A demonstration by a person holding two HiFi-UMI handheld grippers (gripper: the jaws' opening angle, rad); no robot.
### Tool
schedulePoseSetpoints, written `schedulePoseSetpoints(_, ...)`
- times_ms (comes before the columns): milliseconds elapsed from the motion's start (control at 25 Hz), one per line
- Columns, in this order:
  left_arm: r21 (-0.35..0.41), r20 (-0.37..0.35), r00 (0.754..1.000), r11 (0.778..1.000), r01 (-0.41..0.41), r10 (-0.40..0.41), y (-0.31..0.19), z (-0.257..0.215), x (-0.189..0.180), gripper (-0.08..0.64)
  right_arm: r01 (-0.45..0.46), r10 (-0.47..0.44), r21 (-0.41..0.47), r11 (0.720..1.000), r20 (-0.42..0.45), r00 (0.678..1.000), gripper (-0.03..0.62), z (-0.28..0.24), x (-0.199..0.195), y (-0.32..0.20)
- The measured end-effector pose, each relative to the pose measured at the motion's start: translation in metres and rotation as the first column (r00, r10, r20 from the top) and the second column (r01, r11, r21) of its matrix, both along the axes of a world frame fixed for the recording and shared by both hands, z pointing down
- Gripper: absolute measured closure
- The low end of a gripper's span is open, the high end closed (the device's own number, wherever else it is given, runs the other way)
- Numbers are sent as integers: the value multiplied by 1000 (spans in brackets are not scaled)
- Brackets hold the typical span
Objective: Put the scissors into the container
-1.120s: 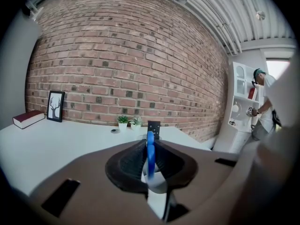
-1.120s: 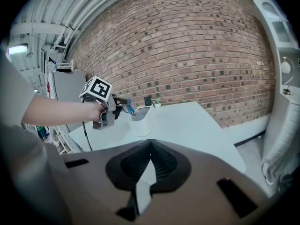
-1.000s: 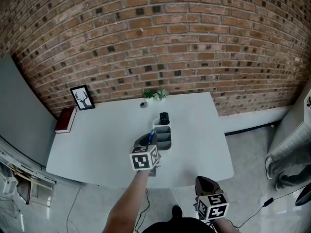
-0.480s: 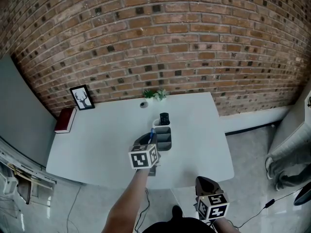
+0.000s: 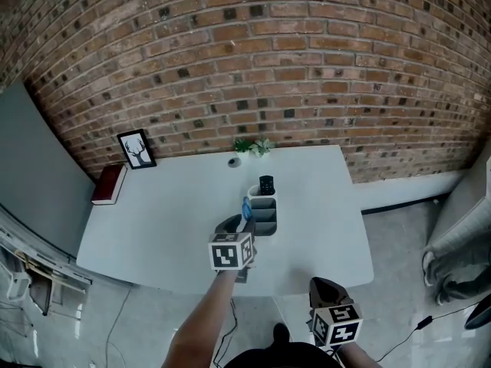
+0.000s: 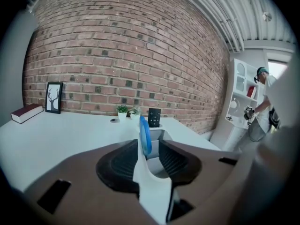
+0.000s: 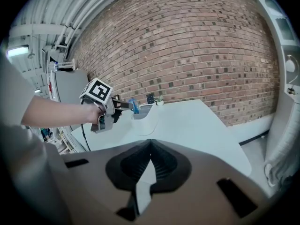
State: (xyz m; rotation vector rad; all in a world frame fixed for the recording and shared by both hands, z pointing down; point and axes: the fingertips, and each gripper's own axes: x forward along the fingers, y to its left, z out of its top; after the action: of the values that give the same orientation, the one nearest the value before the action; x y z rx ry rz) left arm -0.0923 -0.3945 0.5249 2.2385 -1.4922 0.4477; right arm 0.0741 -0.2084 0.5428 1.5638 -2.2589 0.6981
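Blue-handled scissors (image 6: pixel 145 134), edge-on, clamped in left gripper (image 6: pixel 149 143), near grey container (image 5: pixel 265 219)

Blue-handled scissors (image 6: pixel 145 136): 1
Grey plastic compartment container (image 5: pixel 263 217): 1
Black remote control (image 5: pixel 266 185): 1
Small green potted plants (image 6: pixel 122 110): 2
Framed black-and-white deer picture (image 5: pixel 136 149): 1
Dark red book (image 5: pixel 108 184): 1
Small round object (image 5: pixel 234 161): 1
White surface (image 5: pixel 169 221): 1
Marker-cube grippers: 2, left gripper (image 5: pixel 244 222) and right gripper (image 5: pixel 322 284)
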Motion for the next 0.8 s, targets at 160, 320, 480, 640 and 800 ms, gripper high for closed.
schedulePoseSetpoints(160, -17, 7, 1000, 1000, 1, -1, 16, 9, -5, 443, 12, -12, 3, 1000, 1, 1000, 592, 0, -3, 0)
schedulePoseSetpoints(320, -26, 4, 1000, 999, 31, -31, 34, 18, -16, 445, 18, -18, 9, 1000, 1, 1000, 592, -1, -5, 0)
schedulePoseSetpoints(480, -50, -1, 999, 998, 41, -41, 52, 28, -24, 448, 24, -24, 6, 1000, 0, 1000, 592, -2, -7, 1)
schedulePoseSetpoints(640, -63, -2, 998, 996, 59, -59, 71, 36, -31, 469, 34, -34, 3, 999, 1, 999, 592, -1, -9, 2)
schedulePoseSetpoints(800, -69, 13, 999, 997, 40, -40, 91, 42, -32, 486, 33, -33, 3, 999, 3, 999, 592, 0, -10, 2)
